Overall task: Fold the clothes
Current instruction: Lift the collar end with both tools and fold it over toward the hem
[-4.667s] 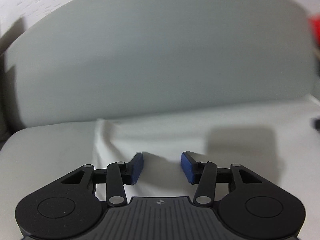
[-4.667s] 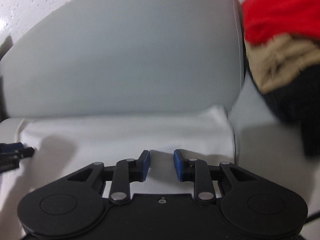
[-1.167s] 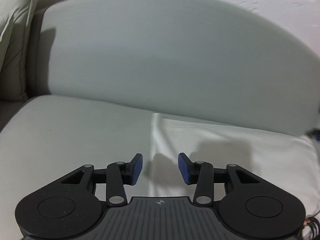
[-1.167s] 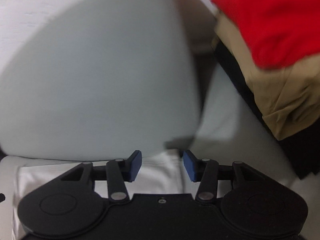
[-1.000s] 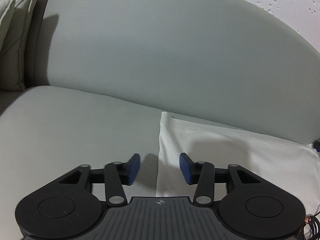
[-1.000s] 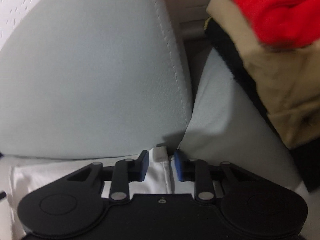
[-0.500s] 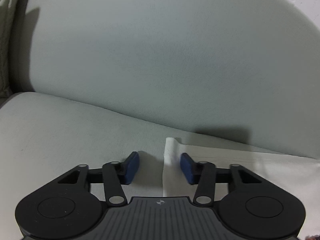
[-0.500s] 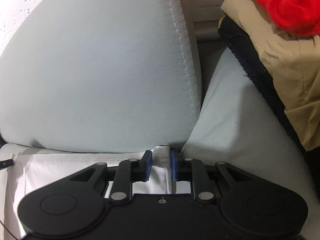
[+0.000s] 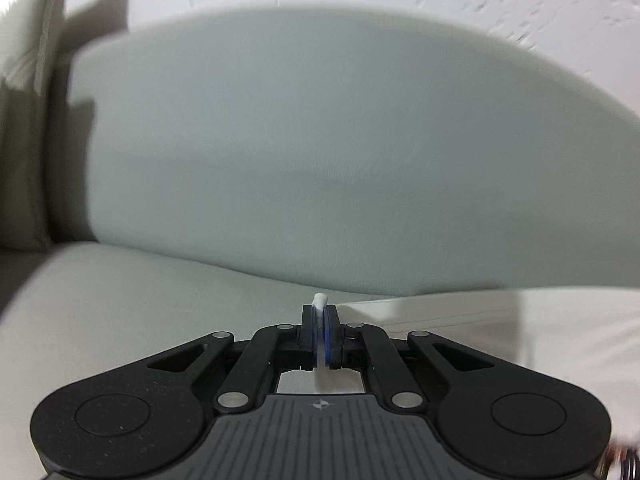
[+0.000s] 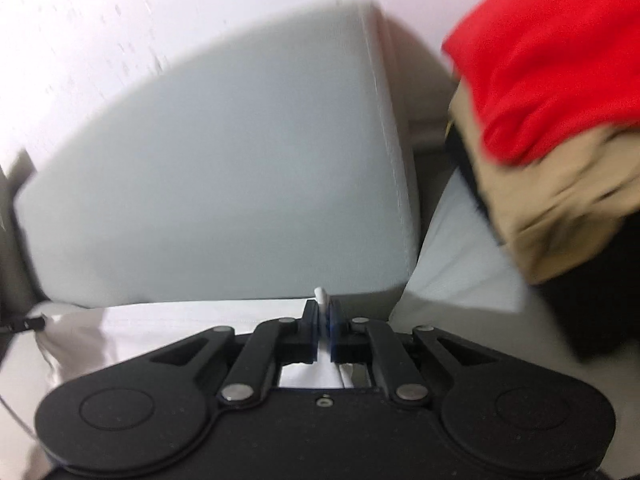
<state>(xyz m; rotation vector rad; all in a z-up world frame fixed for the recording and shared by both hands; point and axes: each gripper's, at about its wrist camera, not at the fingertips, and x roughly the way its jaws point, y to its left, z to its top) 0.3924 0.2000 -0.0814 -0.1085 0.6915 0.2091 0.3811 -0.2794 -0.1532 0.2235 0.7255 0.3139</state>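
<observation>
A white garment (image 9: 500, 320) lies spread on the pale grey sofa seat (image 9: 140, 300). My left gripper (image 9: 320, 316) is shut on its far left corner, and a tuft of white cloth pokes out between the blue pads. In the right wrist view my right gripper (image 10: 322, 312) is shut on the garment's far right corner (image 10: 180, 316), with cloth sticking out between the pads. The cloth looks lifted slightly at both corners. The rest of the garment is hidden under the grippers' bodies.
The sofa backrest cushion (image 9: 320, 160) rises just behind both corners. A pile of clothes, red (image 10: 552, 64) over tan (image 10: 560, 208) over black (image 10: 592, 300), sits to the right. A cream pillow (image 9: 28, 60) stands at the far left. A white wall is behind.
Both grippers went from open around the garment's far corners to shut on them. Both views have tilted upward, and the corners have risen slightly.
</observation>
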